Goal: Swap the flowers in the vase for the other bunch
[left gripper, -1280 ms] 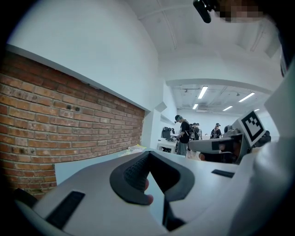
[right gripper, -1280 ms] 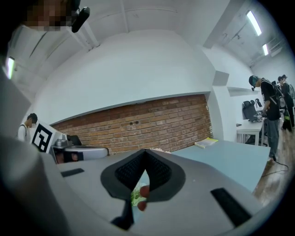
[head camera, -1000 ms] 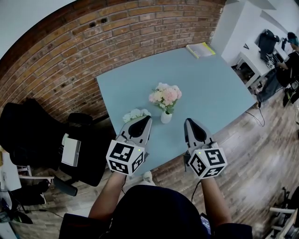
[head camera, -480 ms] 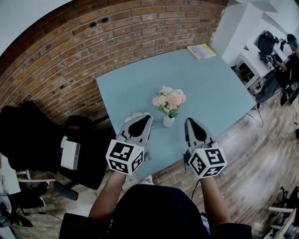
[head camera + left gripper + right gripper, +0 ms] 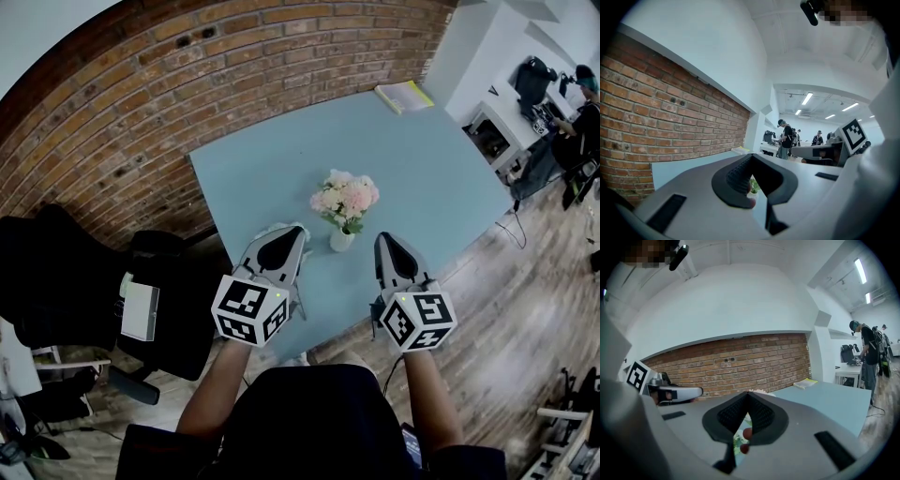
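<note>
Both claws are shut and empty: the left claw and right claw hover with the small white vase just ahead, between their tips. Its pink flowers look light, soft and crushable, so gently pinching the stems just above the rim seems best, since the vase could tip. The white bunch lies on the tabletop, mostly hidden under the left claw's tip.

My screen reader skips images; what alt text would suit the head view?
A person holds the left gripper and right gripper, both shut, over a pale blue table, flanking a white vase of pink flowers. A white bunch peeks from under the left one.
</note>
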Demonstrator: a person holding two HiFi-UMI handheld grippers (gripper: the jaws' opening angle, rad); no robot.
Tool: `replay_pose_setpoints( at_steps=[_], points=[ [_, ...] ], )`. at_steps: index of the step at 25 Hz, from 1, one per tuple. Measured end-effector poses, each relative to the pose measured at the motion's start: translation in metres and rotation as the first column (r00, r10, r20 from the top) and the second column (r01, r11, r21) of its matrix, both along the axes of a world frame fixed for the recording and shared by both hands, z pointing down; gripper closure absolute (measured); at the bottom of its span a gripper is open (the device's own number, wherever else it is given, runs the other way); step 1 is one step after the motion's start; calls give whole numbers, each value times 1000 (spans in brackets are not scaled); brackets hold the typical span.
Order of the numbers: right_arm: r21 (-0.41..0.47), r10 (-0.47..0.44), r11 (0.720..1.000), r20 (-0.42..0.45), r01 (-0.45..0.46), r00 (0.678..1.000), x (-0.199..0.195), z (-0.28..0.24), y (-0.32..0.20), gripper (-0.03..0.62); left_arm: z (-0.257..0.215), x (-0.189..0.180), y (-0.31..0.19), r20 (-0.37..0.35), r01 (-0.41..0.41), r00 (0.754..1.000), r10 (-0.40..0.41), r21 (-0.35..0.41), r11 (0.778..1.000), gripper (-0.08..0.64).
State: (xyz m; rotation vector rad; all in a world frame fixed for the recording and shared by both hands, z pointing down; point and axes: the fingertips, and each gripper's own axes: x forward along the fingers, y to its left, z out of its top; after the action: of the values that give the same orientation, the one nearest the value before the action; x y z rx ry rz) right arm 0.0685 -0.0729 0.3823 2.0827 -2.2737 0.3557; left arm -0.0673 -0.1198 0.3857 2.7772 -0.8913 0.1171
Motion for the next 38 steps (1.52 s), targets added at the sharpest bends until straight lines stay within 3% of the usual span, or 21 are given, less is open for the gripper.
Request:
replay_pose_setpoints(
  at_steps=[14, 30, 38],
  points=[
    [-38, -27, 999, -29, 26, 999, 3, 14, 3, 580, 4, -11, 1, -17, 67, 998, -67, -35, 997, 560],
    [-86, -126, 988, 13, 126, 992, 30, 47, -20, 572, 4, 25, -5, 8, 106, 994, -106, -14, 994, 560],
    [-108, -204, 973, 27, 206, 979, 31, 68, -35, 373, 13, 37, -11, 29, 136, 990, -136, -26, 990, 560]
  ],
)
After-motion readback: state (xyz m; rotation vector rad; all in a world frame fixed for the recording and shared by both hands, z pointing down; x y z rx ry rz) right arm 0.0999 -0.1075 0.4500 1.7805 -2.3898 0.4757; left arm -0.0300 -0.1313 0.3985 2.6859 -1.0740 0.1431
